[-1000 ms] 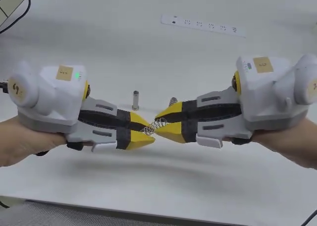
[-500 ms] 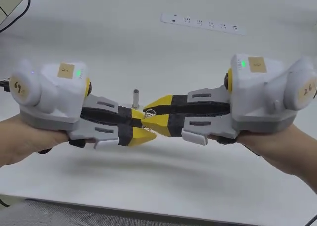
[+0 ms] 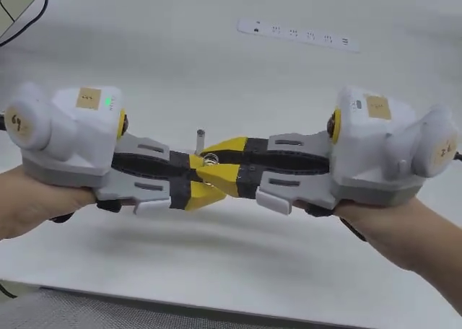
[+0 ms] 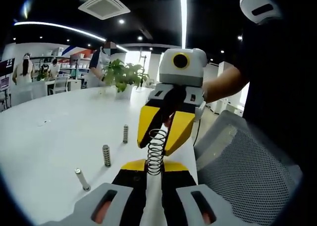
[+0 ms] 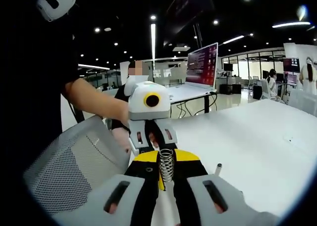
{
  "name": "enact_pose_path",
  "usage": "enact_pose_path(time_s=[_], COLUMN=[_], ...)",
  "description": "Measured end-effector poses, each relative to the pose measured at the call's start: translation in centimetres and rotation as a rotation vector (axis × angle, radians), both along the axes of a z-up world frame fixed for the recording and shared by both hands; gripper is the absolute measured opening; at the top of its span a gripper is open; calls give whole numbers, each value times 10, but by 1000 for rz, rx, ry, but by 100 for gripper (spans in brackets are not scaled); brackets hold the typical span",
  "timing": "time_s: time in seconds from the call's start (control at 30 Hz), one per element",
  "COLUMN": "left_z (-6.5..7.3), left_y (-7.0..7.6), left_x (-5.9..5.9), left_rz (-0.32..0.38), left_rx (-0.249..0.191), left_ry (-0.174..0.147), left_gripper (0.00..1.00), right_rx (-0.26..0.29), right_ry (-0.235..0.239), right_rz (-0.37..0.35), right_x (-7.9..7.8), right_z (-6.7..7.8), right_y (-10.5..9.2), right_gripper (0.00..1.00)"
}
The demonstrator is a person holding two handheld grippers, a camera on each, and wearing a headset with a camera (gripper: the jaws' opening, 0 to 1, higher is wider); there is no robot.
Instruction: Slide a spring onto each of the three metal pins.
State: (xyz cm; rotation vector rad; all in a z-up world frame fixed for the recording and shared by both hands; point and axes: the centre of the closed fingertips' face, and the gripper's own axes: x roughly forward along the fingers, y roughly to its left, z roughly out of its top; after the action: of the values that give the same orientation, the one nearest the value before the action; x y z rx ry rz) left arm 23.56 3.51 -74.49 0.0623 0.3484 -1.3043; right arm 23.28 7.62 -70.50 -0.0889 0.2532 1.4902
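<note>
A small metal spring stands up from between the tips of my left gripper, which is shut on its lower end. My right gripper comes in from the opposite side, its yellow jaws apart on either side of the spring's upper end. In the right gripper view the spring lies lengthwise between that gripper's jaws. In the head view the two grippers' tips overlap over the table at the spring. On the table are a bare metal pin and two pins with springs on them.
A white power strip lies at the far side of the white table. A cable runs at the far left corner. A mesh chair back and the person's arm are near the grippers.
The right gripper has moved left toward the left one, so the tips that were a spring's length apart now overlap around the spring. The left gripper has hardly moved.
</note>
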Motion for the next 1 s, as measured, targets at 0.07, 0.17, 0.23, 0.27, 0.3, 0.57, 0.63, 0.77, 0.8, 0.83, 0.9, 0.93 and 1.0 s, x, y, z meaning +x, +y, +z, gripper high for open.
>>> enact_pose_path(time_s=[0.07,0.17,0.23,0.27,0.3,0.57,0.63,0.77,0.8,0.83,0.9,0.93,1.0], left_z=[0,0,0,1,1,7,8,8,8,8,8,8,9], left_y=[-1,-2,-2,-2,-2,-1,-1,-1,-1,-1,-1,-1,-1], left_x=[0,-1,0,0,0,-1,-2,-2,-2,-2,-2,-2,-2], left_rz=[-1,-5,-3,-2,-3,-8,-8,-5,-3,-1,4,5,7], left_rx=[-2,-4,-8,-11,-12,-34,-38,-39,-39,-39,-38,-37,-38], left_ry=[2,3,2,2,3,6,7,12,15,16,23,23,23], left_gripper=[2,2,2,2,2,2,3,3,3,3,3,3,4], right_rx=[1,-6,-9,-8,-7,17,21,16,15,14,12,11,12], right_ry=[-6,-17,-24,-24,-22,-28,-29,-31,-32,-32,-35,-34,-33], right_rz=[0,8,9,10,10,22,26,28,28,28,28,27,26], right_x=[0,-1,-1,-1,0,-2,-3,-3,-3,-3,-3,-3,-4], right_z=[0,0,1,2,2,7,8,9,9,9,9,9,9], right_y=[1,1,0,0,-1,-1,-1,-1,-1,-1,0,0,0], right_gripper=[7,7,7,7,7,7,7,7,7,7,7,7,7])
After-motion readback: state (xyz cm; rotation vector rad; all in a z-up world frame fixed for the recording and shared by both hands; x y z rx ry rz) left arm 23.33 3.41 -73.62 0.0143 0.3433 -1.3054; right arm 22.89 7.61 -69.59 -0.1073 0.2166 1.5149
